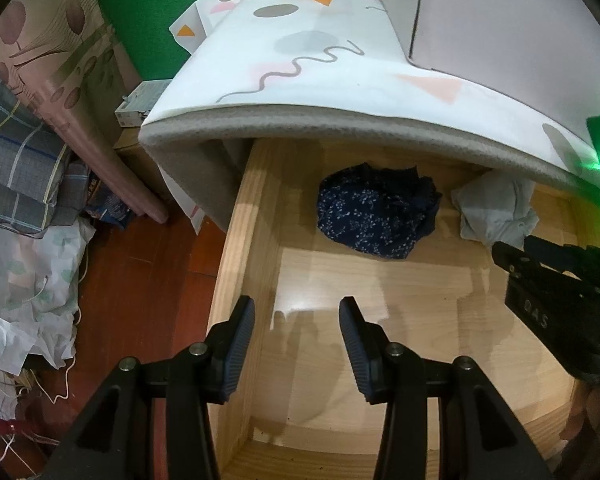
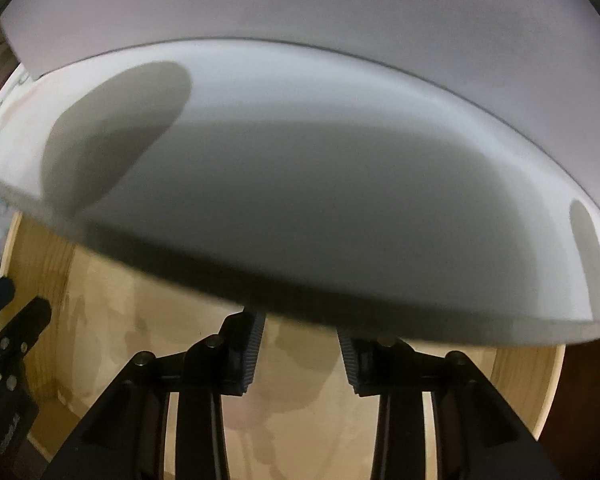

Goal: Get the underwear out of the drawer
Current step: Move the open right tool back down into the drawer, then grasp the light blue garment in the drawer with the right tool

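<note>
Green wall and a red-brown wood floor sit behind a pale wooden drawer that is pulled out from under a table with a white patterned cover. Loose bedding is piled on the floor, off to the left of the left hand-held gripper. That left hand-held gripper points down into the drawer with its jaws partly open, and nothing is between them, only the bare drawer bottom. Ahead of it, near the back of the drawer, lies the dark blue underwear with little white specks, bunched in a heap. A pale grey-white bundle of cloth lies just to the right of it, half under the table edge. The right hand-held gripper is down in the drawer too. In the left wrist view its black tip looks very close to the pale bundle, but I cannot tell if it touches. In its own view the jaws stand a little apart with only the drawer bottom showing in the gap, and the table edge hides the tips and everything ahead. So nothing is held yet, and this looks like the reaching step. Next, I think, one hand-held gripper must go forward under the table edge, get its pads around a fold of cloth, squeeze, and then lift it up and out without bumping the table.
</note>
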### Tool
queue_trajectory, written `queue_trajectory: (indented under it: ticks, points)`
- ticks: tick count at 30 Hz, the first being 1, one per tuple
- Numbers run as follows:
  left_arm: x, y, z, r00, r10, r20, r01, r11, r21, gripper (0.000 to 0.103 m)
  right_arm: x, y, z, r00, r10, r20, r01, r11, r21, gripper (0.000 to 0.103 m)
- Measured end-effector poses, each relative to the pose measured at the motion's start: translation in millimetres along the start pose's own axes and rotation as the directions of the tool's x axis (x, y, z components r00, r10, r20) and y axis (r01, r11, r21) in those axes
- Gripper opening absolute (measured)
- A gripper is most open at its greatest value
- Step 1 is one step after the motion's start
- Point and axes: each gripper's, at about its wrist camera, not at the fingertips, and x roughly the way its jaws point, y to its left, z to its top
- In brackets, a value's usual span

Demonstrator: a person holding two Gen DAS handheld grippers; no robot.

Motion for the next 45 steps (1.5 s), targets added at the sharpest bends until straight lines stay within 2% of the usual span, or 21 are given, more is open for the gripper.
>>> queue_trajectory:
  ticks: [7, 13, 15, 18, 23, 25, 33, 36, 42, 45]
  points:
    - [3, 2, -1, 1.000, -0.011, -0.015, 0.011, 1.000, -0.013, 0.045, 13, -5, 2, 1.000, 0.001, -0.004, 0.000, 0.998, 0.063, 0.033]
    - [4, 4, -1, 0.999, -0.024, -0.024, 0.023, 0.999, -0.028, 0.045, 13, -3, 0, 1.000, 0.001, 0.005, -0.001, 0.998, 0.066, 0.034]
    - [3, 4, -1, 0.999, -0.027, -0.020, 0.026, 0.999, -0.034, 0.045, 10, -2, -2, 1.000, 0.015, 0.013, -0.016, 0.997, 0.075, 0.040]
    - [2, 3, -1, 0.999, -0.036, -0.021, 0.035, 0.999, -0.032, 0.045, 10, -3, -1, 1.000, -0.015, 0.028, 0.013, 0.997, 0.070, 0.048]
    - [3, 2, -3, 0.999, -0.031, -0.026, 0.030, 0.999, -0.026, 0.045, 13, -3, -3, 0.996, -0.054, 0.065, 0.048, 0.994, 0.094, 0.056]
    - [4, 3, -2, 0.999, -0.033, -0.031, 0.032, 0.999, -0.032, 0.045, 15, -3, -4, 0.995, -0.067, 0.072, 0.060, 0.993, 0.101, 0.056]
    - [6, 5, -1, 0.999, -0.032, -0.037, 0.030, 0.999, -0.038, 0.045, 22, -3, -12, 0.995, -0.071, 0.072, 0.063, 0.992, 0.106, 0.037]
    - [6, 6, -1, 0.999, -0.038, -0.039, 0.036, 0.998, -0.048, 0.045, 22, -5, -15, 0.996, -0.074, 0.059, 0.068, 0.994, 0.089, 0.033]
    - [6, 5, -2, 0.999, -0.033, -0.043, 0.031, 0.999, -0.044, 0.045, 30, 10, -17, 0.999, -0.054, -0.001, 0.054, 0.996, 0.070, 0.031]
    - [6, 4, -2, 0.999, -0.032, -0.042, 0.030, 0.999, -0.042, 0.045, 25, -7, -27, 0.999, -0.037, -0.034, 0.040, 0.997, 0.069, 0.030]
